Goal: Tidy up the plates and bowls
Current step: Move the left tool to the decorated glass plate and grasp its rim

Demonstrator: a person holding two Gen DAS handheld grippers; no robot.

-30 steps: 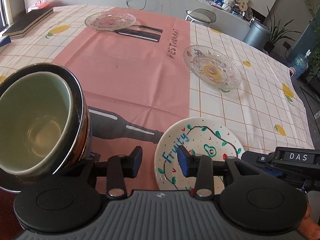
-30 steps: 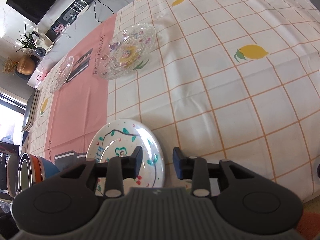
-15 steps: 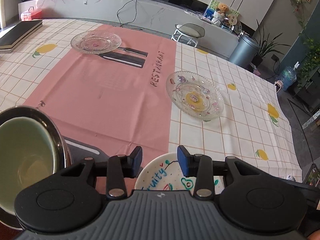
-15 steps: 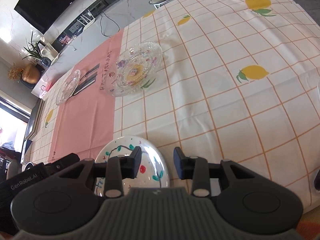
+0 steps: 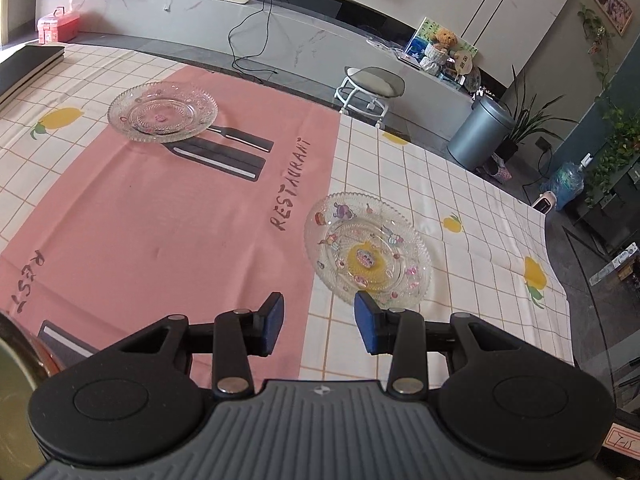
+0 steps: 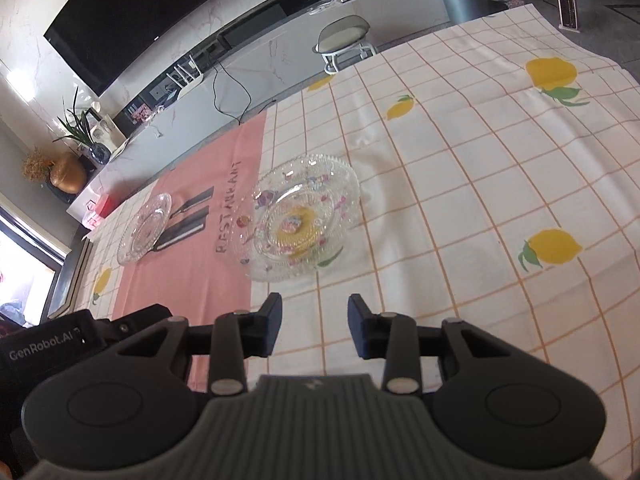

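Left gripper (image 5: 319, 325) and right gripper (image 6: 314, 327) raised, parted, seemingly level.

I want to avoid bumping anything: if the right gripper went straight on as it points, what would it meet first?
Probably the decorated glass plate, lying ahead of the open right gripper; only bare tablecloth between, though depth is unclear.

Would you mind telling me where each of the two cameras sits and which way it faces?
Left wrist: on the left tool, looking across the table towards the cabinet wall; its open blue-padded fingers show, with stacked bowls at the left edge.
Right wrist: on the right tool, facing the television wall; its open fingers show, the left tool's body beside it.
Shared: the decorated glass plate, the plain glass plate, the stool.
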